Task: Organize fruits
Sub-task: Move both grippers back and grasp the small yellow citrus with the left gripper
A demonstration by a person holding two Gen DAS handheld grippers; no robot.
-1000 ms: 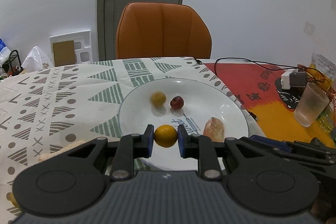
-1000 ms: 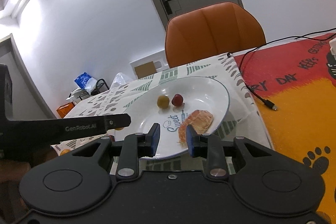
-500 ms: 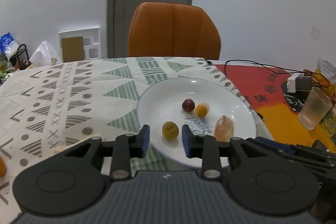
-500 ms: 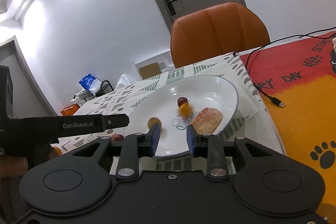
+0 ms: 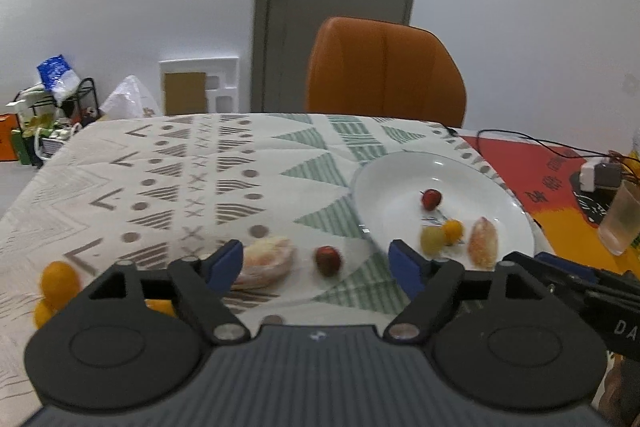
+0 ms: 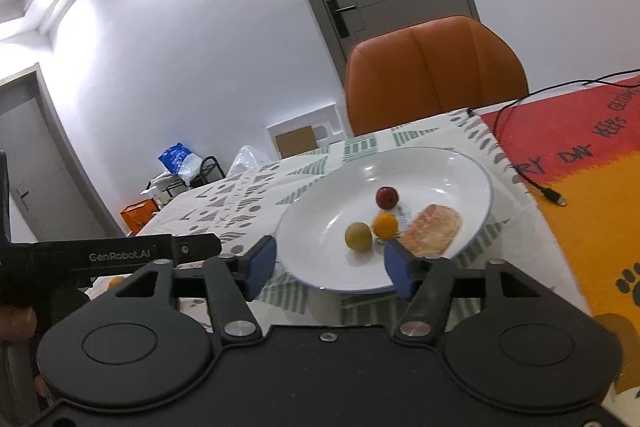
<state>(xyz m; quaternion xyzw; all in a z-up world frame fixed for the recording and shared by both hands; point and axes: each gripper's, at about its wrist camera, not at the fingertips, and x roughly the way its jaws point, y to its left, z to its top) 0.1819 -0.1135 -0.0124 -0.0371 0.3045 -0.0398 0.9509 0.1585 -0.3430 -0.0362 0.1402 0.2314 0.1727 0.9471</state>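
My left gripper (image 5: 316,263) hangs over the patterned cloth left of the white plate (image 5: 384,187), jaws opening, touching nothing. Below the gap lie a peeled citrus piece (image 5: 266,261) and a red fruit (image 5: 328,261). Several small oranges (image 5: 60,283) sit at the far left. On the plate (image 6: 440,171) rest a red fruit (image 6: 387,197), a small orange (image 6: 385,225), a yellow-green fruit (image 6: 359,235) and a citrus segment (image 6: 434,229). My right gripper (image 6: 330,265) hovers at the plate's near rim, jaws opening and empty.
An orange chair (image 5: 384,71) stands behind the table. A plastic cup (image 5: 620,223), a charger (image 5: 600,177) and a black cable (image 6: 532,183) lie on the red-and-orange mat (image 6: 592,195) to the right. The left gripper's body (image 6: 120,253) crosses the right wrist view's left side.
The left gripper released the small orange, which rolled across the plate, then swung left over the cloth and opened wide. The right gripper's jaws spread and it drew back slightly.
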